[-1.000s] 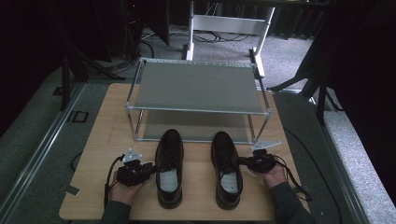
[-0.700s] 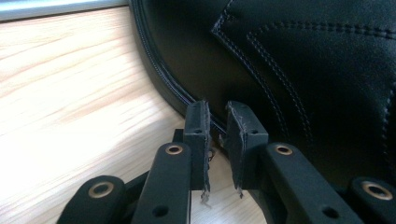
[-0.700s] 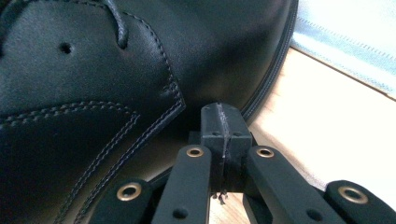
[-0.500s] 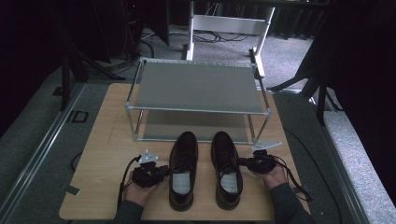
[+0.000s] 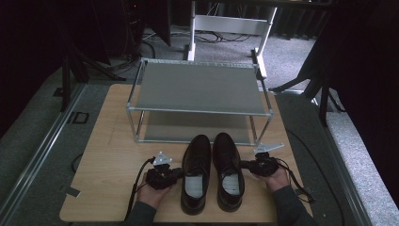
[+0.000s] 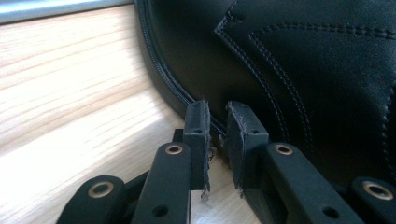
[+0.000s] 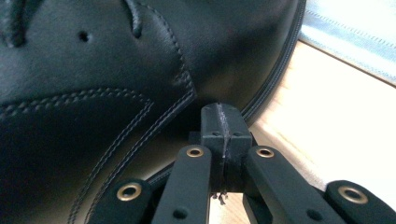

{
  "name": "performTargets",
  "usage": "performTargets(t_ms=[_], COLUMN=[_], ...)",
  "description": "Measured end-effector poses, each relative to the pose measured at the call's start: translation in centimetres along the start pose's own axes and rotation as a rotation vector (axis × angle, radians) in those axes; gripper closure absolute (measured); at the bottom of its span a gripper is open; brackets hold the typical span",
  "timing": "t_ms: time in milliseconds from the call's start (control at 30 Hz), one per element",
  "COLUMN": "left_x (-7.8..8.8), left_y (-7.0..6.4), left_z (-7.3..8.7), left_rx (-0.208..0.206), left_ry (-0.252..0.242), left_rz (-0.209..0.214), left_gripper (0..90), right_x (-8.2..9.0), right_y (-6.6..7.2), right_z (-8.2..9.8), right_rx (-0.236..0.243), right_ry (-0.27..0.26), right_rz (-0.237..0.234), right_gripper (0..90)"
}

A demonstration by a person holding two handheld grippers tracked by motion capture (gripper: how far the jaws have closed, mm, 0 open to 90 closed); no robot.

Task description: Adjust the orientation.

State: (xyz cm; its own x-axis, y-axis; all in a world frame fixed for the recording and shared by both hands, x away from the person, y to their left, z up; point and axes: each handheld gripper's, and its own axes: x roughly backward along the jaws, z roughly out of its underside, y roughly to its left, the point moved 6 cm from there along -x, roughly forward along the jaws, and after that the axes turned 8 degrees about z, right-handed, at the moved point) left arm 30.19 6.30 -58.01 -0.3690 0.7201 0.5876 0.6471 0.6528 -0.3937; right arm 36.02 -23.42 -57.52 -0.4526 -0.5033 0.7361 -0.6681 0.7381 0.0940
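Both claws are flanking a pair of black leather lace-up shoes standing side by side on the light wooden table (image 5: 108,141), toes pointing at the shelf.

Left claw (image 5: 178,173) is pressing against the outer side of the left black leather shoe (image 5: 195,172); its jaws have just been closing and are now standing a narrow slit apart, with nothing between them. In the left gripper view the claw (image 6: 216,108) is meeting the shoe (image 6: 299,70) at the stitched welt, apparently touching, though the contact point is hidden behind the pads.

Right claw (image 5: 245,165) is pressed fully together, pinching nothing, and is resting against the outer side of the right black leather shoe (image 5: 228,169). In the right gripper view that claw (image 7: 224,112) is sitting at the sole edge of the shoe (image 7: 93,93).

A two-tier metal-framed shoe rack with grey shelves (image 5: 197,87) is standing just beyond the toes. Bare table is lying open to the left of the left hand (image 5: 149,194), while the right hand (image 5: 276,178) is sitting close to the table's right edge.
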Motion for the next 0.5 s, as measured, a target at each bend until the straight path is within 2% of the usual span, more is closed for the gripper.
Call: performTargets(t_ms=[167, 300, 367, 500], left_x=[-0.3, -0.8, -0.8, -0.9], left_y=[-0.8, -1.8, -2.0, -2.1], left_z=[0.0, 0.2, 0.2, 0.3], left_rx=[-0.006, -0.011, -0.016, -0.003], left_ry=[0.003, 0.01, 0.009, 0.007], left_rz=[0.023, 0.064, 0.052, 0.059], left_gripper=[78.6, 79.1, 81.9, 85.3], right_x=[0.1, 0.2, 0.3, 0.3], right_y=[0.1, 0.0, -0.1, -0.2], right_z=[0.2, 0.2, 0.3, 0.3], right_rx=[-0.005, -0.008, -0.009, -0.015], right_ry=[-0.001, 0.0, -0.003, -0.004], right_rz=[-0.012, -0.015, -0.015, -0.016], right_gripper=[89.9, 89.8, 89.5, 87.6])
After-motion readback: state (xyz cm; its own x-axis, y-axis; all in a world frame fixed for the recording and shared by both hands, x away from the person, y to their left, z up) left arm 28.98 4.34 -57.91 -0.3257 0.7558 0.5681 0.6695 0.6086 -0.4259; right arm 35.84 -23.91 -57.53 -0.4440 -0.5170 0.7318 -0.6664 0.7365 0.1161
